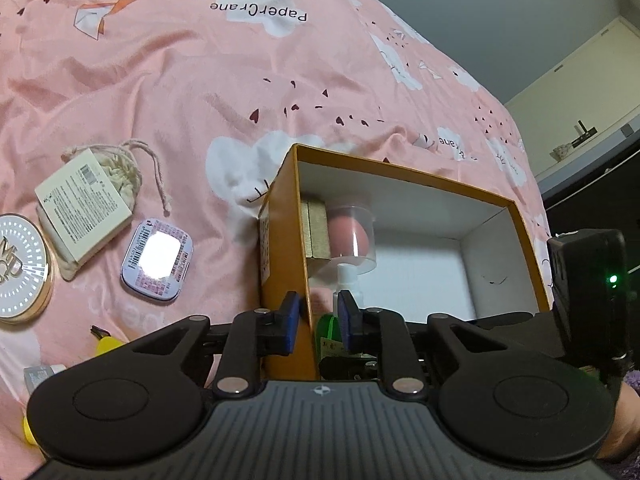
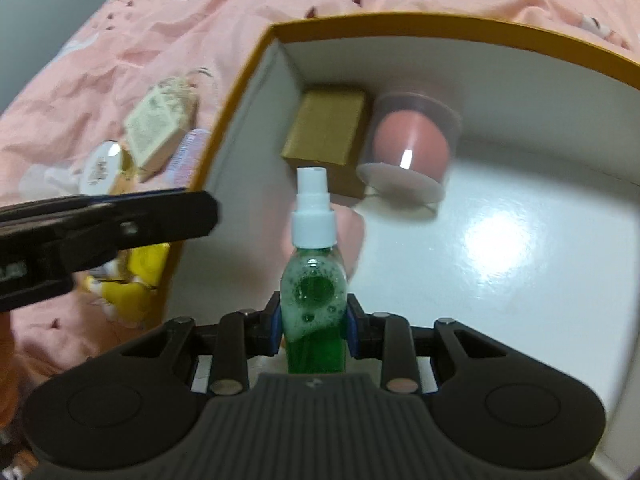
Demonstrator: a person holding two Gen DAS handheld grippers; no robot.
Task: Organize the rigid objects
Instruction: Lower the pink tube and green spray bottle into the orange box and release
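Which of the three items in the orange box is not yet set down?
The green spray bottle: the right gripper holds it above the box floor, while the gold box and the clear-cased pink sponge rest in the corner.

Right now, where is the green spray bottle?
In the right wrist view, the green spray bottle is clamped in the right hand-held gripper, over the orange box, near the gold carton.

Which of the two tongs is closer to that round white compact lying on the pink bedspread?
Left. The left tongs sit at the box's wall on the compact's side; the right tongs hold the green bottle over the box's inside.
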